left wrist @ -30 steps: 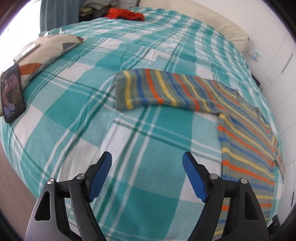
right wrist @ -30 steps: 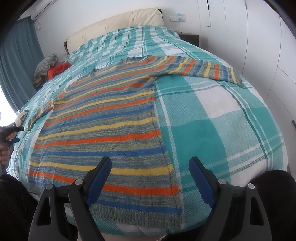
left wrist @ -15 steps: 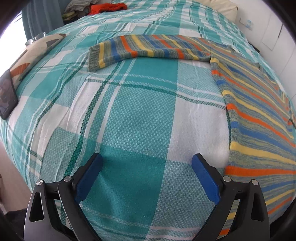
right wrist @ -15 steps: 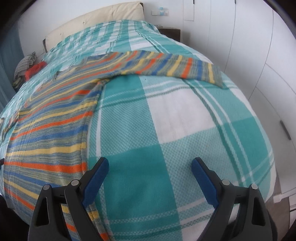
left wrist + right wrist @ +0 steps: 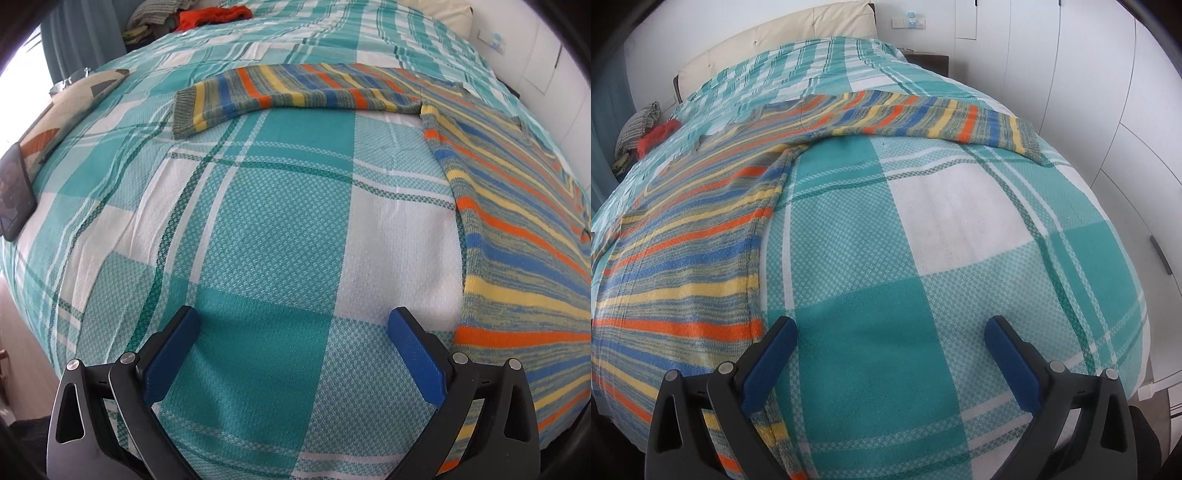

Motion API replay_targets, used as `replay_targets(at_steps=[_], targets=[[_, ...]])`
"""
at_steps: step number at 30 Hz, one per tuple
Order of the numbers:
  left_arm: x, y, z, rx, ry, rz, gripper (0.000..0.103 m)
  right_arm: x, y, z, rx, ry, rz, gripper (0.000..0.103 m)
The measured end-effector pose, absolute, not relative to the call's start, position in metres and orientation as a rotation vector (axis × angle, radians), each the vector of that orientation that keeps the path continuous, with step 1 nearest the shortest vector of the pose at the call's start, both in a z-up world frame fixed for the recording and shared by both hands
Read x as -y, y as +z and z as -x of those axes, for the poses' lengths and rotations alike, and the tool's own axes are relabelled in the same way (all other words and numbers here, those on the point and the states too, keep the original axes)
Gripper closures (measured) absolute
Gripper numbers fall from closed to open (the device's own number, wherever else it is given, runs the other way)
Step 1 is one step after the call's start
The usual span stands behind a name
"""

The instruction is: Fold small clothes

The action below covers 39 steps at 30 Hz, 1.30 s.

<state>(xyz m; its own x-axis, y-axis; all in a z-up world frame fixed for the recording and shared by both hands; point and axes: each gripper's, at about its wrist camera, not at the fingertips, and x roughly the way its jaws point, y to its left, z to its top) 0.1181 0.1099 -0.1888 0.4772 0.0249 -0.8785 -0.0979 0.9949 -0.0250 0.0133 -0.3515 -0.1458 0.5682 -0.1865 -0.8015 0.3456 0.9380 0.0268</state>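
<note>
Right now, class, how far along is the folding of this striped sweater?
Done: the striped sweater lies flat on the plaid bedspread, sleeves out. In hand: nothing; left tool and right tool are open over bare bedspread beside it. Left: every fold.

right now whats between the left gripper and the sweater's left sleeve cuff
Only bare plaid bedspread lies between the open left gripper and the striped sleeve cuff, as the left wrist view shows.

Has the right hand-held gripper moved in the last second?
Yes. The right hand-held gripper shifted rightward off the striped sweater, now over bare plaid bedspread.
</note>
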Motion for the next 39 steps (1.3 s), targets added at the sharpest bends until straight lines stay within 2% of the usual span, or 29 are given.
replay_targets(at_steps=[39], targets=[[-0.1086, -0.1884, -0.1187, -1.071, 0.079, 0.067, 0.001, 0.3481, -0.1483, -0.0137, -0.914, -0.326, -0.166, 0.0]])
